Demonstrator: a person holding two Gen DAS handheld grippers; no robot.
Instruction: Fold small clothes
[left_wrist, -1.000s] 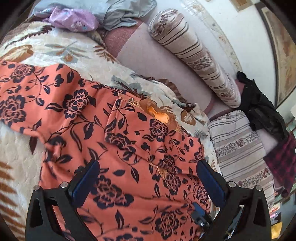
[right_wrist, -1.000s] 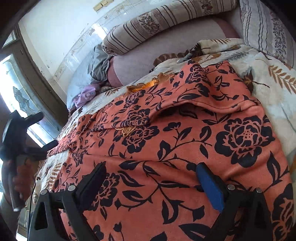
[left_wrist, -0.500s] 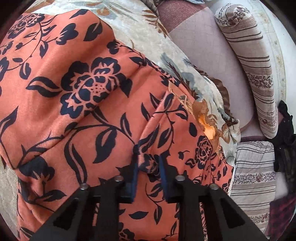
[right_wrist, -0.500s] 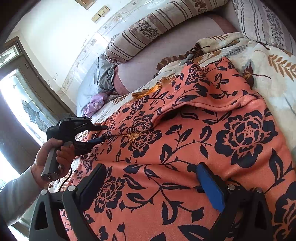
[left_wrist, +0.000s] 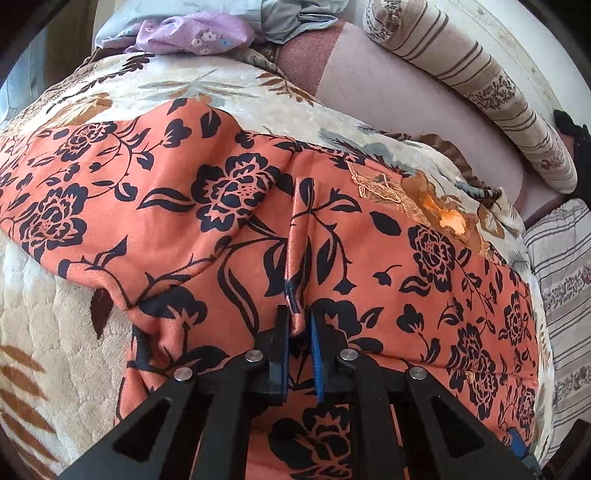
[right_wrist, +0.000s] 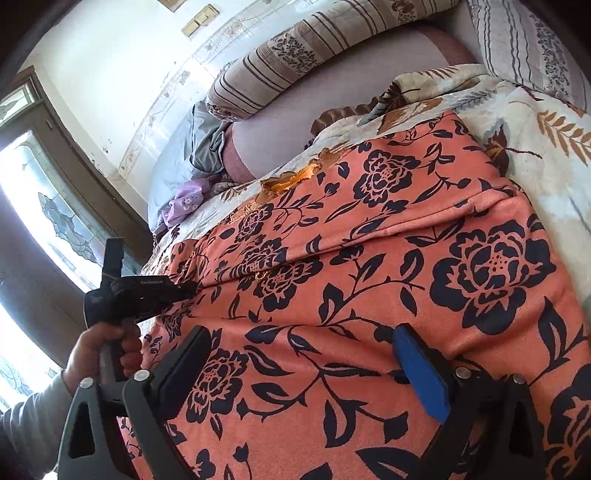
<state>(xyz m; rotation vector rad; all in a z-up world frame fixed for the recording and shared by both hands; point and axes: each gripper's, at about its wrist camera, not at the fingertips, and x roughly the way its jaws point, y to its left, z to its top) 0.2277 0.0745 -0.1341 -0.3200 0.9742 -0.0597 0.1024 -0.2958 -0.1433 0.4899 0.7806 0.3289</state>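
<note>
**Left gripper pinching the garment, right one wide above it**

From my left wrist camera I see the left gripper (left_wrist: 300, 332) clenched on a raised fold of the orange garment (left_wrist: 207, 206); the fabric stands up in a narrow ridge between the blue pads (left_wrist: 317, 354). The garment, printed with dark flowers, lies spread over the blanket (left_wrist: 48, 332) on the bed. At the far left edge of the bed sits a lilac cloth (left_wrist: 192, 35) beside grey bedding (left_wrist: 295, 18). A striped bolster (left_wrist: 472, 81) runs along the wall to the right.

In my right wrist view, the person's hand (right_wrist: 107, 350) grips the left tool's handle at the left, its tip down on the garment's (right_wrist: 369, 258) edge; from here I cannot quite make out the pinch itself. The right gripper (right_wrist: 301, 373) is released, jaws wide apart, with the garment lying below them and, as far as I can tell, no pad pressing on it. The bolster (right_wrist: 314, 48) lies beyond.
</note>
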